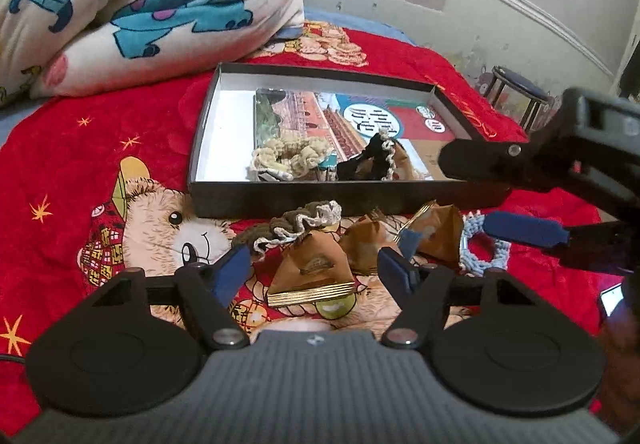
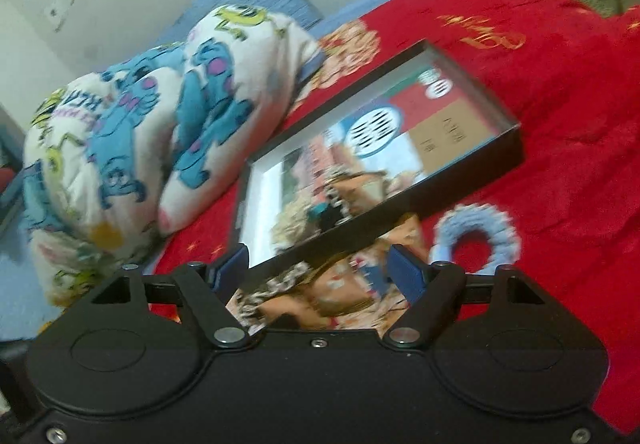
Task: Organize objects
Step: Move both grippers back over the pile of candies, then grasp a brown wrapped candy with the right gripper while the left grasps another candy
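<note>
A shallow black box (image 1: 248, 200) lies on the red blanket, holding a printed card, a beige scrunchie (image 1: 290, 158) and a black scrunchie (image 1: 374, 156). In front of it lie a brown-and-white scrunchie (image 1: 296, 226), several brown folded paper packets (image 1: 312, 272) and a light blue scrunchie (image 1: 482, 250). My left gripper (image 1: 314, 274) is open, its fingers either side of the nearest packet. My right gripper (image 1: 476, 196) comes in from the right, open, its lower finger (image 1: 524, 230) over the blue scrunchie. In the right wrist view the right gripper (image 2: 320, 268) is open above the packets, with the box (image 2: 472, 172) and blue scrunchie (image 2: 476, 232) ahead.
A folded cartoon quilt (image 1: 132, 4) lies at the back left of the bed and shows in the right wrist view (image 2: 140, 132). A wall and a stool (image 1: 516, 96) stand beyond the bed. A phone (image 1: 612, 298) lies at the right edge.
</note>
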### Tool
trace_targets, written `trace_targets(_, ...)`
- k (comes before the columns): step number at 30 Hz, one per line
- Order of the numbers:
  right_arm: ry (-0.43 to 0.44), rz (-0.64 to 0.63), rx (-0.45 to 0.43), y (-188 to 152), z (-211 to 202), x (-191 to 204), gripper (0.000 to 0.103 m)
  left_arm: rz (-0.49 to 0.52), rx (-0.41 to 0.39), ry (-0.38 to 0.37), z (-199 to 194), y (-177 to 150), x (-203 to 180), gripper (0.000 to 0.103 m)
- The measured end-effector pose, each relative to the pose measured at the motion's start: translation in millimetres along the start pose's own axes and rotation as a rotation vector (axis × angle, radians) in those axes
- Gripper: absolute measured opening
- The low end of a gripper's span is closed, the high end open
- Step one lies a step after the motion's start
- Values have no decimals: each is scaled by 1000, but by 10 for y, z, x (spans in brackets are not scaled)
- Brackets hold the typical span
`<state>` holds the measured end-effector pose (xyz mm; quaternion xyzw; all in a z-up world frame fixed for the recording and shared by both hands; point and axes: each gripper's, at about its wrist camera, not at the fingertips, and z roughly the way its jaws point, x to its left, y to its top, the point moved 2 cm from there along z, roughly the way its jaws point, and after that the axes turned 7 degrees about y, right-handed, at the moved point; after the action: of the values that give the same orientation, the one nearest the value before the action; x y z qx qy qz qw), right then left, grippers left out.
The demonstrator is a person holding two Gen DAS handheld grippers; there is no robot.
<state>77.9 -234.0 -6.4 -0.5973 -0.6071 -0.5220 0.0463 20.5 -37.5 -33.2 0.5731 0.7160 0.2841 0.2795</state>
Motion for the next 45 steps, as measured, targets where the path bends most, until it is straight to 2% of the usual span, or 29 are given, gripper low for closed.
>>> trace_targets(3,44,-12,43,-40,118,39,75,28,22,13,78,-31,-33,76)
trace_targets(6,55,-17,88,-90,270,58,70,69,27,49,154,-32,-32,74)
trace_targets(9,42,-30,117,-130,411,66,68,28,52,44,230,-18,49,72)
trace_targets(11,23,-36,122,-140,490,50,68,-18,81,17,282,-22,101,65)
trace_targets(12,17,-33,125,-134,527,32,68,-29,92,9,298,-19,107,58)
trace_targets(15,9,-14,137,-138,618,-42,68,-10,104,-7,320,-32,65,49)
trace_targets(19,-14,-39,153,-175,717,-44,67,34,99,10,309,-54,7,47)
trace_targets(24,-70,-41,194,-247,823,-80,65,35,114,15,326,-61,23,46)
trace_targets(32,-73,-16,182,-261,834,-120,64,49,106,25,344,-63,15,50)
trace_targets(35,-83,-11,173,-265,839,-129,59,53,98,29,355,-69,8,50)
trace_targets(40,-102,-5,167,-260,850,-148,51,97,85,38,384,-90,-68,40)
trace_targets(45,-115,-13,172,-257,856,-148,45,135,62,59,369,-111,-134,39)
